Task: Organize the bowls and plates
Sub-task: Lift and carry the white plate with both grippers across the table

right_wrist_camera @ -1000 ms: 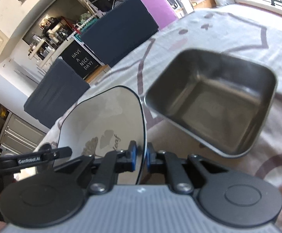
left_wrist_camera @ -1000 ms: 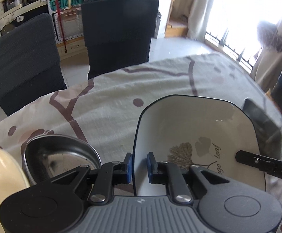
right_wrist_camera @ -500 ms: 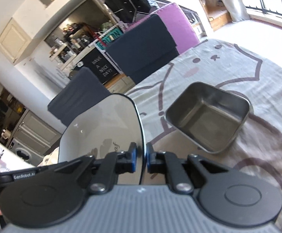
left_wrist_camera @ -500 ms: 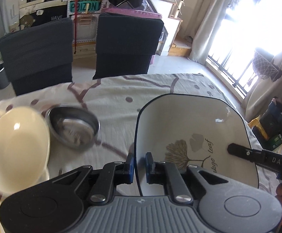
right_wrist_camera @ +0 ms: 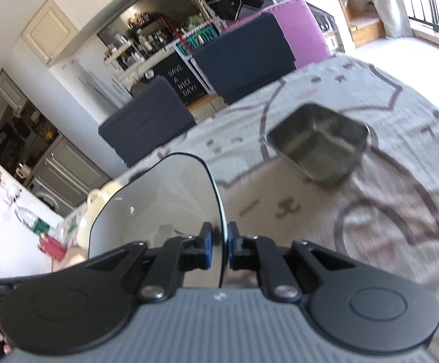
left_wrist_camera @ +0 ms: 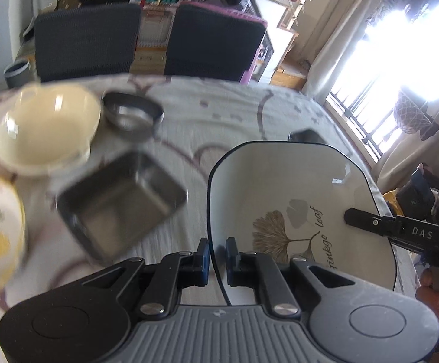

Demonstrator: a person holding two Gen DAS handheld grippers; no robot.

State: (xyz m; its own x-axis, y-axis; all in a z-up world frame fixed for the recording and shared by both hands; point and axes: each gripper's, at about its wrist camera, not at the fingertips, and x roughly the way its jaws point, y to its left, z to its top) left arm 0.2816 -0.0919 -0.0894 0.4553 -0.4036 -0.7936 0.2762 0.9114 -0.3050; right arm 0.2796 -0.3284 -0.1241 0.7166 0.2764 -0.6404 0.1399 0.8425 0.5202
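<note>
Overhead, the table [left_wrist_camera: 225, 115] carries a square plate [left_wrist_camera: 298, 199] held aloft at 4 o'clock, a steel tray [left_wrist_camera: 119, 202] at centre, a cream bowl [left_wrist_camera: 47, 133] at 10 o'clock. Left gripper [left_wrist_camera: 217, 261] and right gripper [right_wrist_camera: 220, 249] each pinch opposite plate rims.

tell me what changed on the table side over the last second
Both grippers carried the ginkgo plate up and across: the square steel tray, cream bowl and round steel bowl now sit further off. The left gripper has just been closing on the rim. The right gripper stayed clamped.
</note>
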